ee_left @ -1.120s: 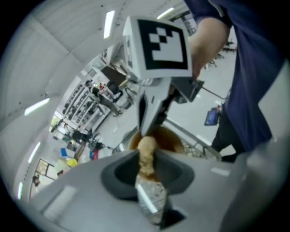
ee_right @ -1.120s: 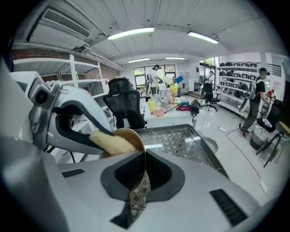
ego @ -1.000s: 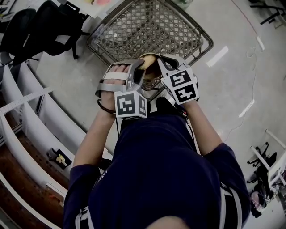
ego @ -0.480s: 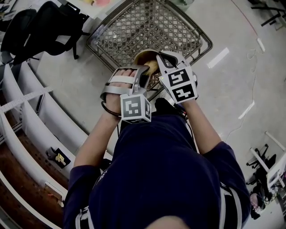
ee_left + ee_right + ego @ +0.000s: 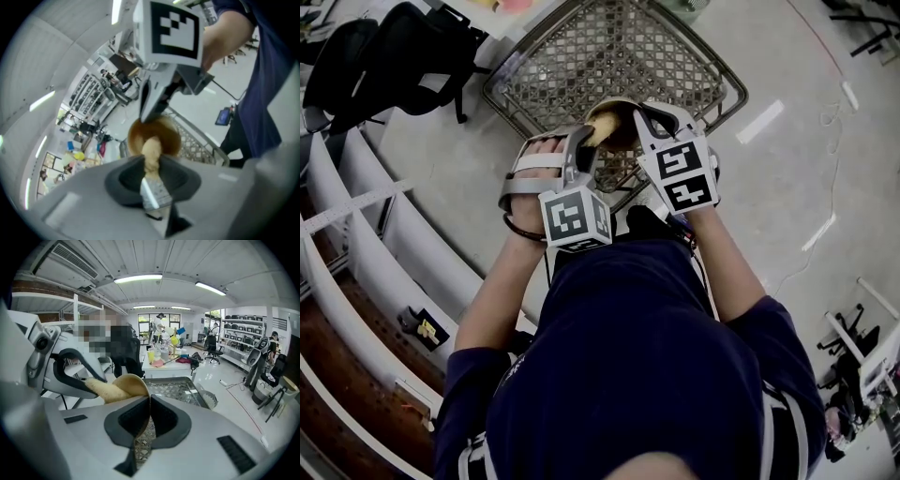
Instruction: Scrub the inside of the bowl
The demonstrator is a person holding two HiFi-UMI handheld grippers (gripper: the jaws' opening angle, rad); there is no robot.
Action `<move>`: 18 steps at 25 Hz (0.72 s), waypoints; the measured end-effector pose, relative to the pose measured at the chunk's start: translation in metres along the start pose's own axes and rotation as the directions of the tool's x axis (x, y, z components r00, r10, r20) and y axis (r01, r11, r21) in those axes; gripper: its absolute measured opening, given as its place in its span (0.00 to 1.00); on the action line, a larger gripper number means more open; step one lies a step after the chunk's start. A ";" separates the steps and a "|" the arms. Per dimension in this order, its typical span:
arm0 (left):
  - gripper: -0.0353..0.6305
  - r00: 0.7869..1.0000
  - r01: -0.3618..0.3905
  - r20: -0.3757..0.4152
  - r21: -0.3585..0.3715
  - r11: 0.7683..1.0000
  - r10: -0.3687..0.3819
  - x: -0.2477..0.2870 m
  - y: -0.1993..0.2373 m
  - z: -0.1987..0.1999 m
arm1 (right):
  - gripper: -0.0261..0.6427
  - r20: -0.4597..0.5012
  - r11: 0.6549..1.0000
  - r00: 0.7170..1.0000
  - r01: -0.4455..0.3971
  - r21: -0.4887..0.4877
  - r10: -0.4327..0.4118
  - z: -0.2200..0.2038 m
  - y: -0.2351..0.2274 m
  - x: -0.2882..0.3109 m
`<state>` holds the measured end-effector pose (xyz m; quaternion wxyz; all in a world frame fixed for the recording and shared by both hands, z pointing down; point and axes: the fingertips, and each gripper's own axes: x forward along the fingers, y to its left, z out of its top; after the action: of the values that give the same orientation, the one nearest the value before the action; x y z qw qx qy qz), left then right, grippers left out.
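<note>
A brown bowl (image 5: 617, 116) is held up on edge over a wire basket (image 5: 619, 52). My right gripper (image 5: 643, 120) is shut on the bowl's rim; in the right gripper view the thin rim (image 5: 140, 385) runs down between the closed pads. My left gripper (image 5: 586, 142) is shut on a tan fluffy scrubber (image 5: 598, 132). In the left gripper view the scrubber (image 5: 151, 151) pokes into the bowl's inside (image 5: 165, 136). The right gripper view shows the scrubber (image 5: 105, 391) lying against the bowl, with the left gripper (image 5: 70, 373) behind it.
The wire basket (image 5: 180, 387) lies right below both grippers. Black chairs (image 5: 384, 52) stand at the far left. White shelf rails (image 5: 366, 244) run along the left. A table with bottles (image 5: 164, 357) and people stand farther back in the room.
The left gripper dipped down and to the right half a second ago, then came back up toward the bowl with the scrubber. The right gripper and bowl barely shifted.
</note>
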<state>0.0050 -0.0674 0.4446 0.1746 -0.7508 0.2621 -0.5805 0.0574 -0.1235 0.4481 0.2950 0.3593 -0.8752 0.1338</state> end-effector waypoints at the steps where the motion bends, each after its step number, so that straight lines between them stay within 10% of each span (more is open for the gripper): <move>1: 0.18 1.000 0.022 0.004 0.003 1.000 -0.022 0.001 -0.007 0.001 | 0.06 0.001 1.000 1.000 0.002 -0.003 -0.002 0.001 -0.001 0.001; 9: 0.18 0.994 0.041 0.102 0.004 0.999 -0.041 0.001 0.000 0.028 | 0.06 0.006 1.000 1.000 -0.012 -0.008 0.013 0.007 0.008 0.003; 18: 0.18 1.000 -0.001 0.005 0.043 0.999 0.001 0.001 0.008 -0.010 | 0.06 -0.011 0.999 1.000 0.028 -0.042 -0.028 0.012 0.008 0.005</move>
<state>-0.0062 -0.0743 0.4436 0.1915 -0.7483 0.2495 -0.5840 0.0439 -0.1263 0.4412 0.3093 0.3645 -0.8710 0.1136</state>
